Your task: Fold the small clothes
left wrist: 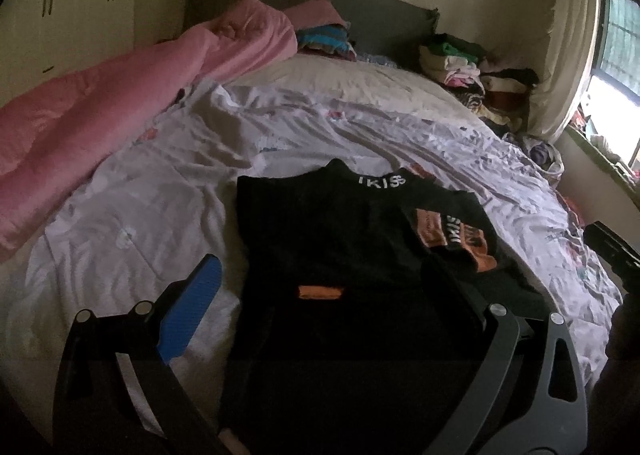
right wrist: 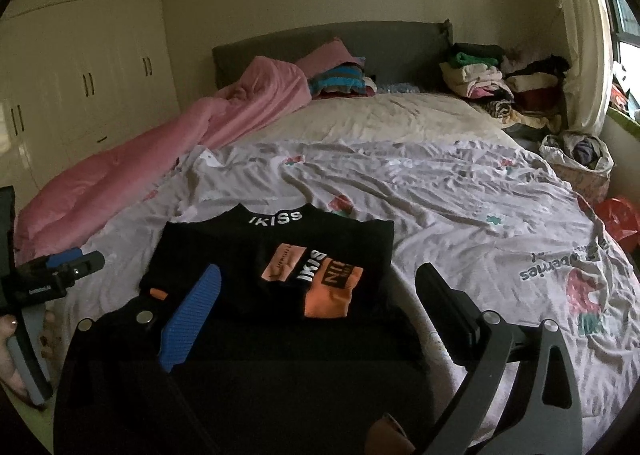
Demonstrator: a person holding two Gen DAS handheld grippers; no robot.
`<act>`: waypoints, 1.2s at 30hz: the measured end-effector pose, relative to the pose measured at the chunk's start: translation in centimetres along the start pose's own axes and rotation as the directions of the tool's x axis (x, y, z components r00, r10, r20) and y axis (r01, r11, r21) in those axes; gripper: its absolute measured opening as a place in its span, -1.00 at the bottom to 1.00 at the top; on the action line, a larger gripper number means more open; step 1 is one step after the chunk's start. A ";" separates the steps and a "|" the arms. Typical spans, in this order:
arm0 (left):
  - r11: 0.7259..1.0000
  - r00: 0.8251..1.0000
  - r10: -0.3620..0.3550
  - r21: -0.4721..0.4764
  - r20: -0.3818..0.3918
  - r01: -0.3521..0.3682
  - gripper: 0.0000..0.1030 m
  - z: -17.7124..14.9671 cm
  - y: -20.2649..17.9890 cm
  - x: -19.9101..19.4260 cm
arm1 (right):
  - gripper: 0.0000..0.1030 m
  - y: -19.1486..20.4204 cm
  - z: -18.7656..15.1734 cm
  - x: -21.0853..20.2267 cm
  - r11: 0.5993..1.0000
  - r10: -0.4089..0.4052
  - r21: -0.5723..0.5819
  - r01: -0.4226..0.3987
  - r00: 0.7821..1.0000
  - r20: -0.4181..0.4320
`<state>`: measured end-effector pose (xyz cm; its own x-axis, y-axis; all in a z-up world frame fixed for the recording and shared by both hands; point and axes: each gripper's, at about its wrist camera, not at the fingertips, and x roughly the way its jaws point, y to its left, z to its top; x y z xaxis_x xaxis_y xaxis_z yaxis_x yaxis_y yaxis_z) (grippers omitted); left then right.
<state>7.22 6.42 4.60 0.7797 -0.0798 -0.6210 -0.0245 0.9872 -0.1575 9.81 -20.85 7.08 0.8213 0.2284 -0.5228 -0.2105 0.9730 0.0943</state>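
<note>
A black shirt [left wrist: 344,239] with a white "IKISS" collar and orange patches lies flat on the flowered sheet [left wrist: 152,215], collar pointing away from me. Its lower part runs under both grippers. My left gripper [left wrist: 324,299] hovers over the shirt's near left side, open wide, its blue pad [left wrist: 192,311] over the sheet beside the shirt's left edge. My right gripper [right wrist: 320,295] is open above the same shirt [right wrist: 280,255], with its blue pad [right wrist: 192,315] over the cloth and its black finger [right wrist: 448,303] past the right edge. Neither holds anything.
A pink duvet [right wrist: 160,159] is bunched along the left of the bed. Stacks of folded clothes [right wrist: 476,75] and a striped pile [right wrist: 340,83] sit by the grey headboard [right wrist: 392,43]. There is a wardrobe [right wrist: 80,67] on the left, and a bag of laundry [right wrist: 580,159] and a window on the right.
</note>
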 end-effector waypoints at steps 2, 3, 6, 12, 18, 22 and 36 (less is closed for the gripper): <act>1.000 1.000 -0.002 0.003 0.006 0.002 0.81 0.0 -0.2 -0.4 | 0.89 0.1 0.0 -0.3 1.000 0.001 -0.003 -0.001 1.000 0.004; 1.000 1.000 -0.001 0.008 0.009 0.001 0.81 0.0 -0.3 -0.7 | 0.89 0.2 0.0 -0.5 1.000 0.002 -0.005 -0.002 1.000 0.005; 1.000 1.000 -0.005 0.018 0.011 0.004 0.81 -0.2 -0.5 -1.2 | 0.89 0.6 -0.1 -1.2 1.000 0.007 -0.020 -0.007 1.000 0.012; 0.999 1.000 -0.009 0.032 0.014 0.009 0.81 -0.6 -1.0 -2.3 | 0.89 0.7 -0.8 -2.2 0.999 0.021 -0.028 -0.021 1.000 0.010; 0.999 1.000 -0.010 0.049 0.010 0.010 0.81 -1.3 -1.5 -3.0 | 0.89 0.7 -1.8 -2.8 0.999 0.022 -0.042 -0.022 1.000 0.000; 0.998 1.000 -0.012 0.059 0.004 0.011 0.81 -1.9 -1.8 -3.3 | 0.90 0.6 -2.6 -2.9 0.999 0.017 -0.046 -0.018 1.000 -0.015; 0.998 0.998 0.009 0.061 -0.066 -0.005 0.81 -4.5 -0.9 -3.1 | 0.90 -1.2 -5.8 -3.1 0.999 -0.002 -0.039 -0.001 0.996 -0.089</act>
<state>1.96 5.19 3.18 0.7365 -0.0799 -0.6717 0.0101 0.9942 -0.1071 4.43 -22.87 3.67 0.7713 0.2222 -0.5964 -0.2321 0.9708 0.0615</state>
